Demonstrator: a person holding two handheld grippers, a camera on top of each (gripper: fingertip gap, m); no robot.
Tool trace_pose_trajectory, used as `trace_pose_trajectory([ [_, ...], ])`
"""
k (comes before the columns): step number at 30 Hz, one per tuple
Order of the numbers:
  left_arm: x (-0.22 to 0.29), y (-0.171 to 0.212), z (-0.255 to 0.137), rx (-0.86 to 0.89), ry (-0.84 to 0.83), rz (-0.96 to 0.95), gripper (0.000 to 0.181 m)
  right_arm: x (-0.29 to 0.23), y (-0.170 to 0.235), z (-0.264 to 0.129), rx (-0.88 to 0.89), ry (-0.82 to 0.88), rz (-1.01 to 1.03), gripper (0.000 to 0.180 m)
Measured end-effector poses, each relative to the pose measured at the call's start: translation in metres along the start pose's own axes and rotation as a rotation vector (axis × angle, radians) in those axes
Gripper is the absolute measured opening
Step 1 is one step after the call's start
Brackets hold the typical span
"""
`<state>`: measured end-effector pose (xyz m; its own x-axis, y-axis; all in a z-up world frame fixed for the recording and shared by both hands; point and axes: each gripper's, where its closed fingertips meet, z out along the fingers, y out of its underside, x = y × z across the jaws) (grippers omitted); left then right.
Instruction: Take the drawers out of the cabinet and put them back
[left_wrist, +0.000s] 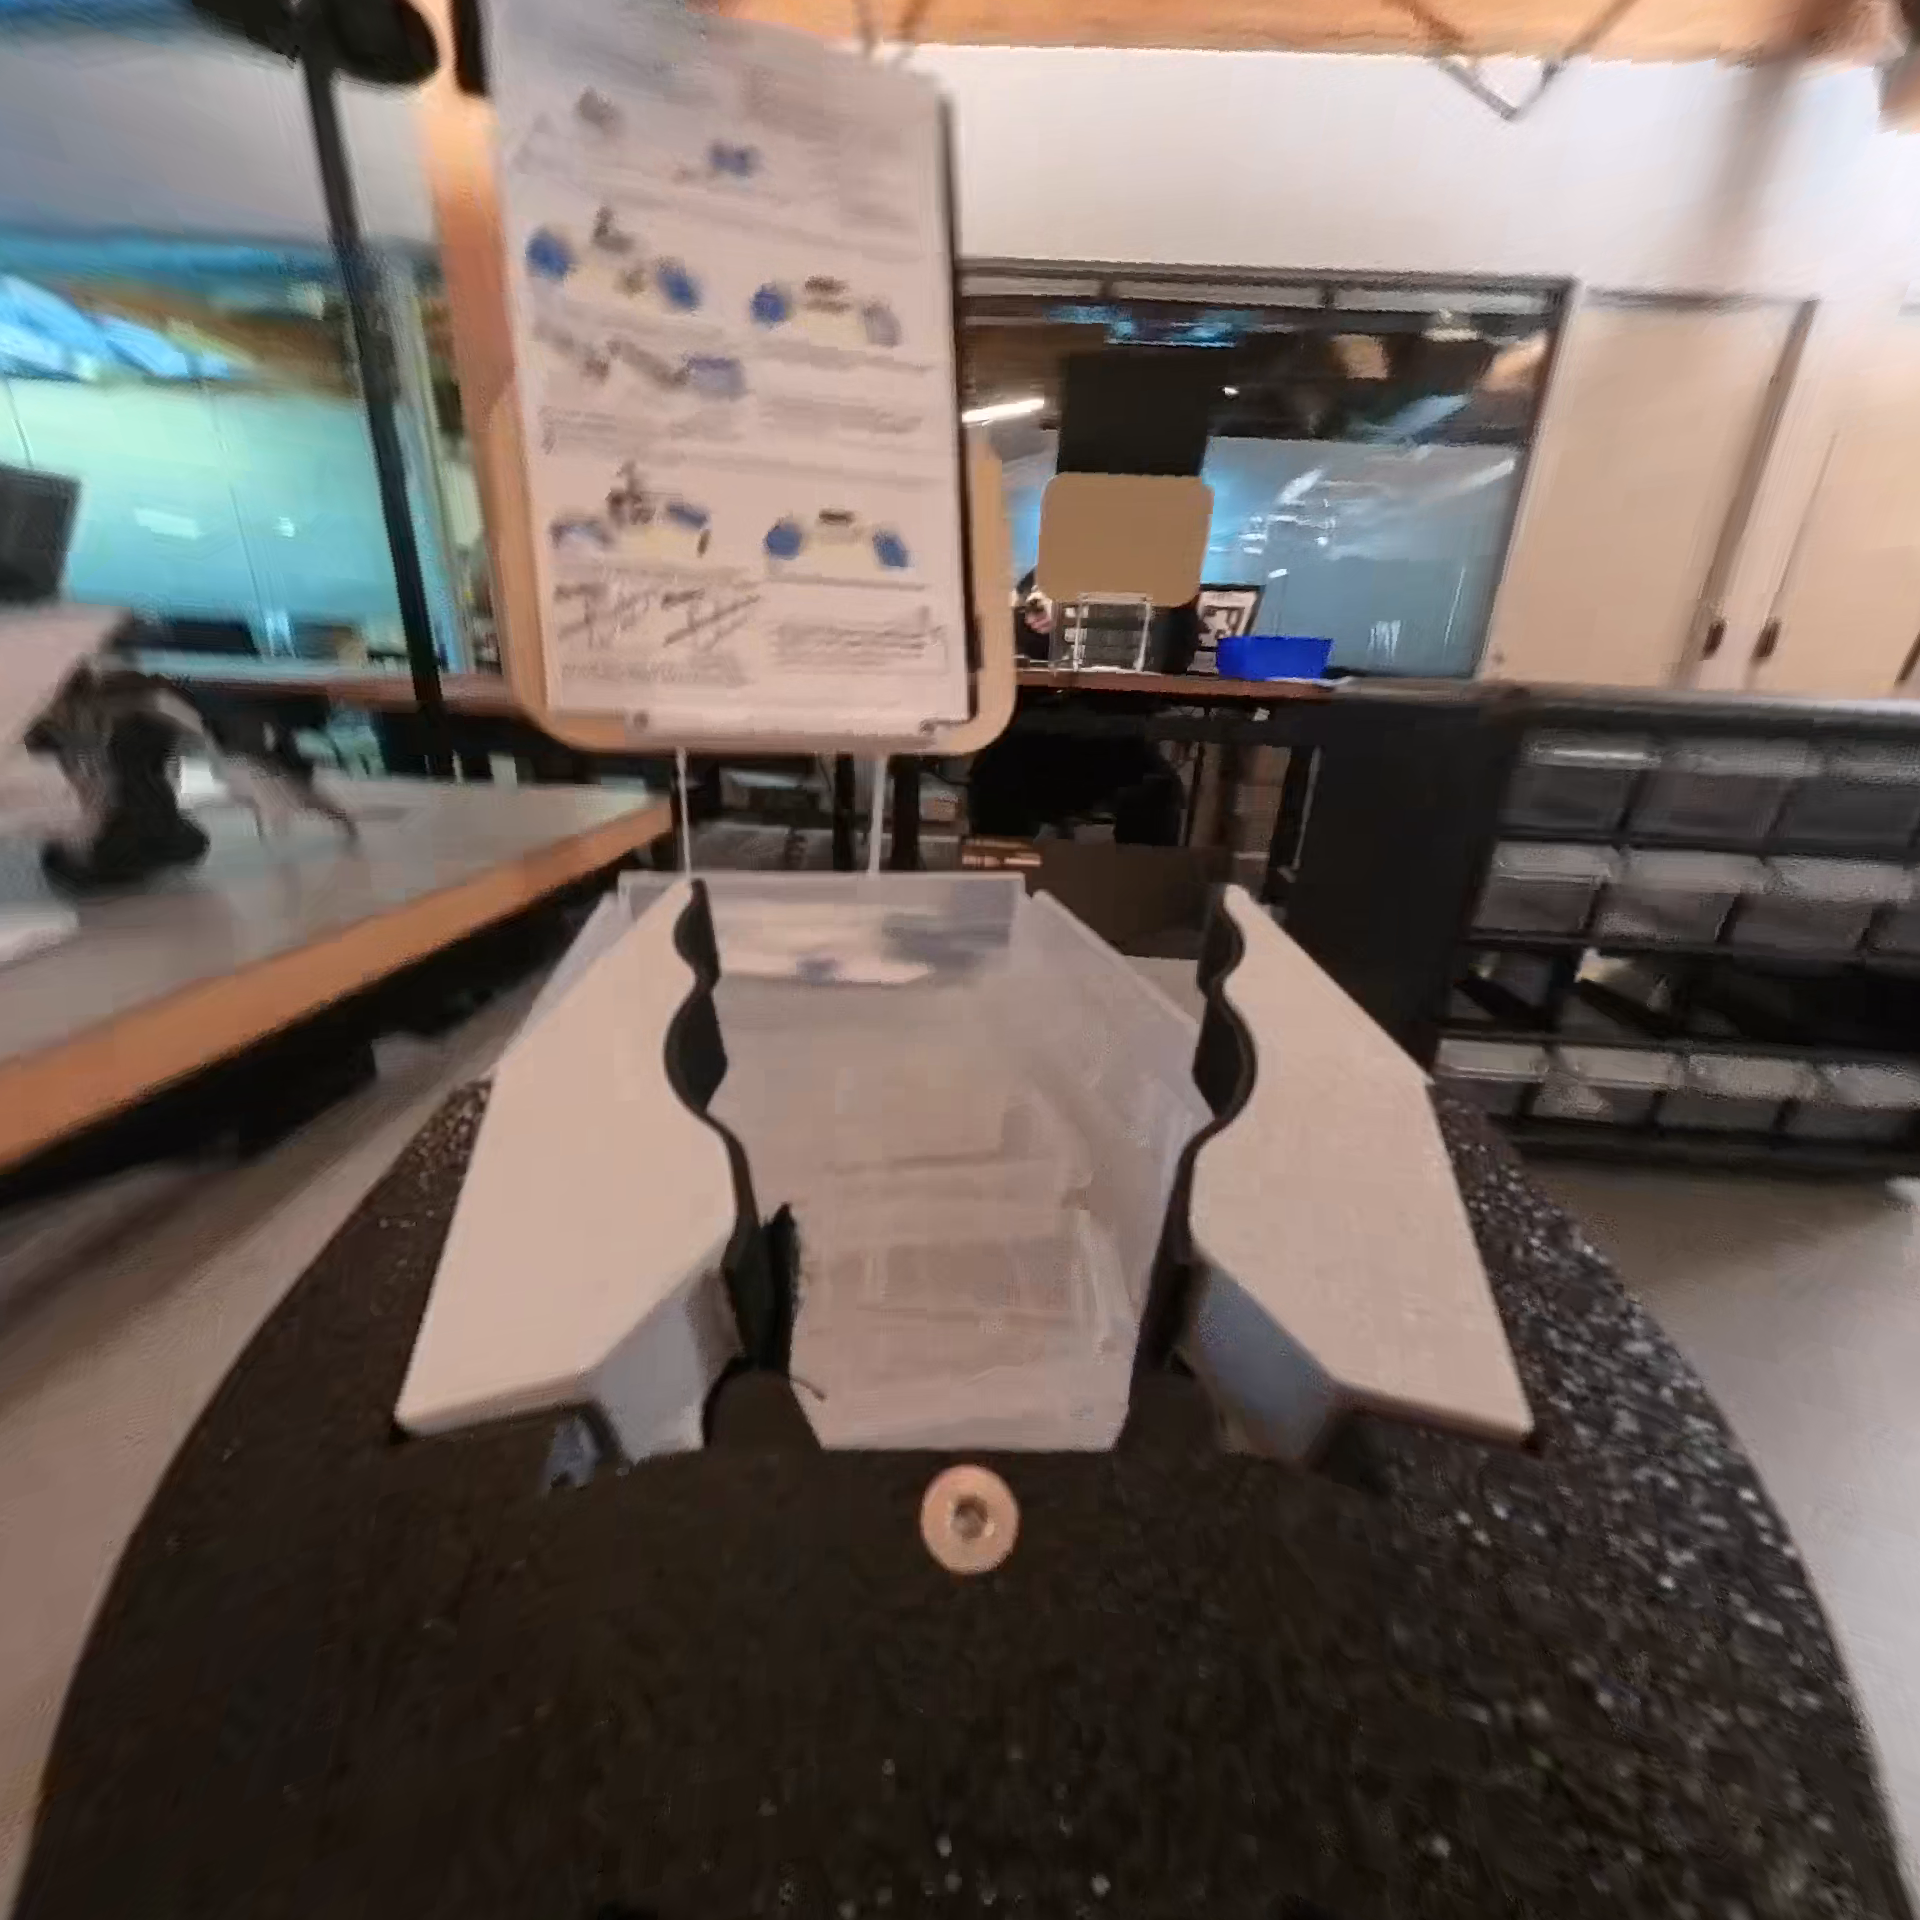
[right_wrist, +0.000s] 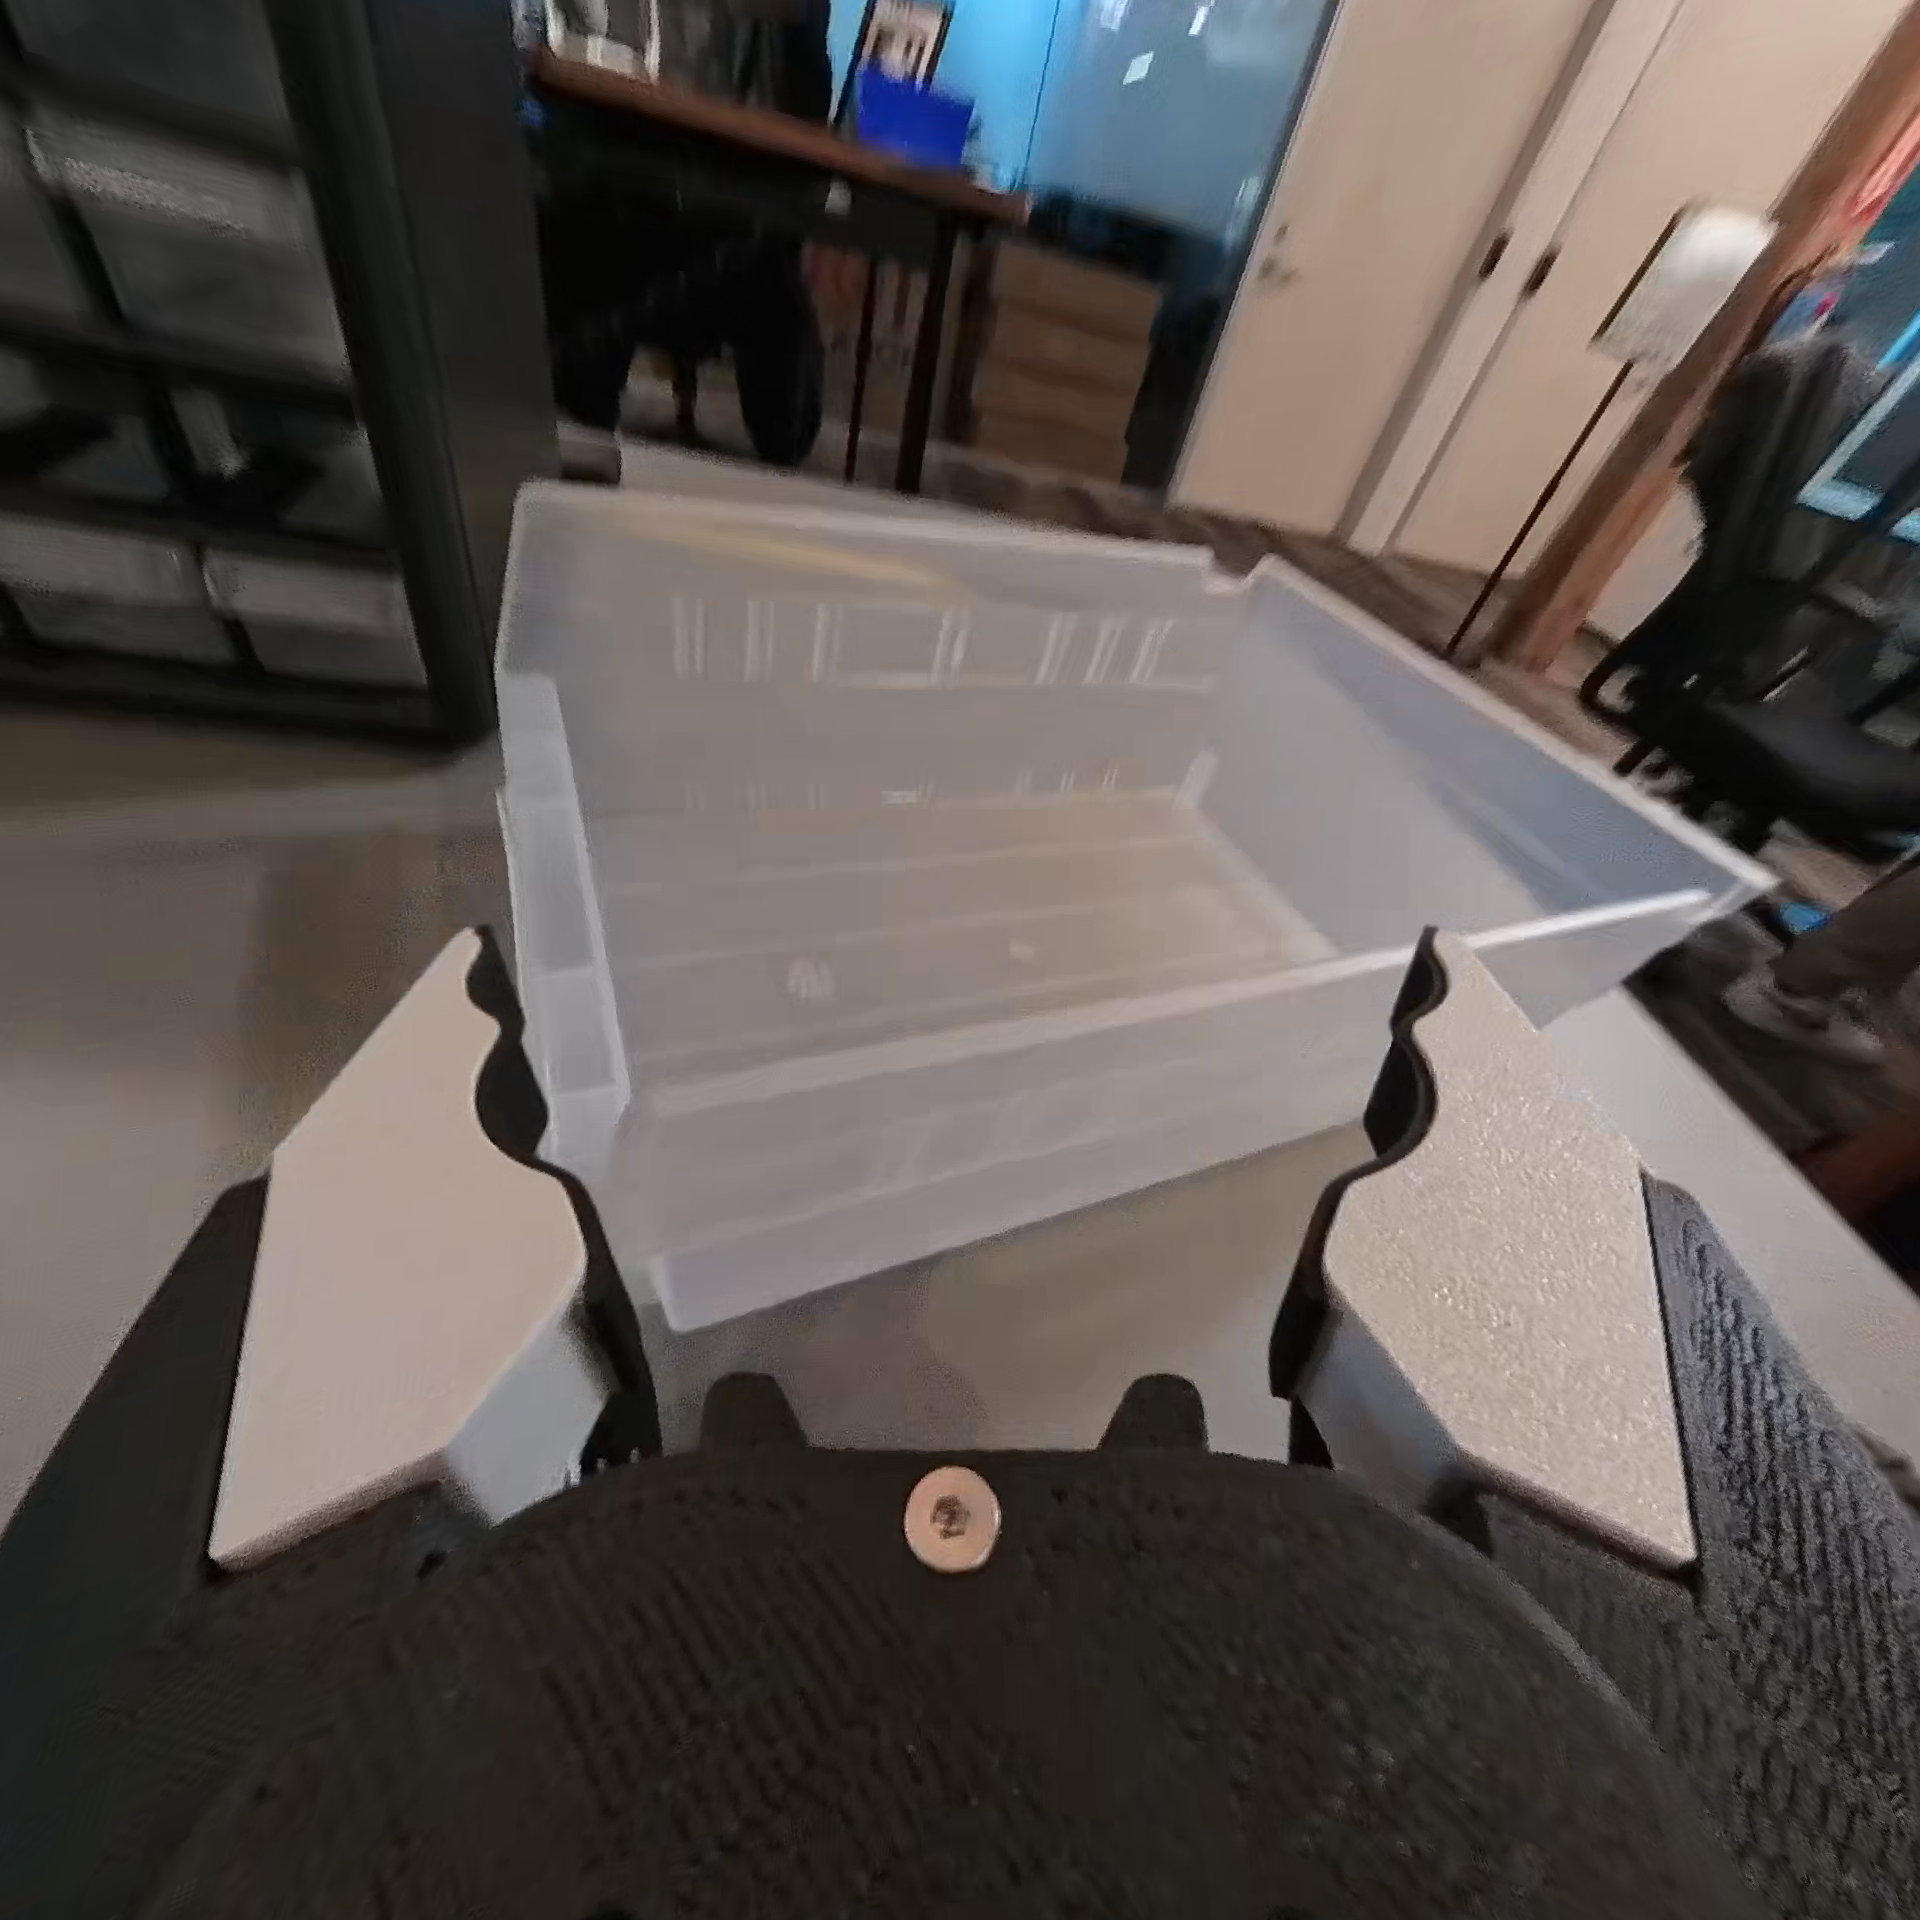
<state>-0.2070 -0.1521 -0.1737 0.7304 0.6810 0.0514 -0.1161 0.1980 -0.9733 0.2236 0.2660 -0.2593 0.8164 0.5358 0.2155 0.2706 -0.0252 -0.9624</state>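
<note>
In the left wrist view my left gripper is shut on a clear plastic drawer and holds it in the air, with the drawer running forward between the two fingers. In the right wrist view my right gripper is open and empty. A second clear drawer lies empty on the grey table, turned at an angle, with its near wall between my fingertips. The black cabinet with grey drawers stands to the right in the left wrist view and to the left in the right wrist view.
A wooden board with a printed sheet hangs ahead of the left gripper. Another table with dark gear is on the left. An office chair and a person's leg are at the right table edge.
</note>
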Motion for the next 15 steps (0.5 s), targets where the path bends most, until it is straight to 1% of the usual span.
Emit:
trace_pose_trajectory([
  [2, -0.007, 0.014, -0.003, -0.030, 0.015, -0.085, 0.093, -0.002, 0.017, 0.004, -0.088, -0.012, 0.000, 0.160],
  [5, -0.010, 0.017, -0.003, -0.032, 0.003, -0.072, 0.091, 0.009, 0.032, -0.001, -0.158, 0.004, 0.015, 0.151],
  [8, -0.010, 0.023, -0.005, -0.052, 0.001, -0.059, 0.091, 0.037, 0.044, -0.011, -0.191, 0.053, 0.084, 0.127],
  [9, -0.012, 0.023, -0.005, -0.051, -0.003, -0.062, 0.090, 0.051, 0.048, -0.014, -0.195, 0.080, 0.115, 0.122],
  [12, -0.029, 0.023, -0.005, -0.066, -0.045, -0.045, 0.089, 0.086, 0.057, -0.020, -0.191, 0.132, 0.200, 0.100],
  [13, -0.038, 0.024, -0.006, -0.078, -0.070, -0.037, 0.089, 0.097, 0.059, -0.020, -0.189, 0.142, 0.215, 0.091],
  [15, -0.057, 0.028, -0.006, -0.111, -0.116, -0.049, 0.089, 0.115, 0.062, -0.018, -0.188, 0.154, 0.231, 0.066],
])
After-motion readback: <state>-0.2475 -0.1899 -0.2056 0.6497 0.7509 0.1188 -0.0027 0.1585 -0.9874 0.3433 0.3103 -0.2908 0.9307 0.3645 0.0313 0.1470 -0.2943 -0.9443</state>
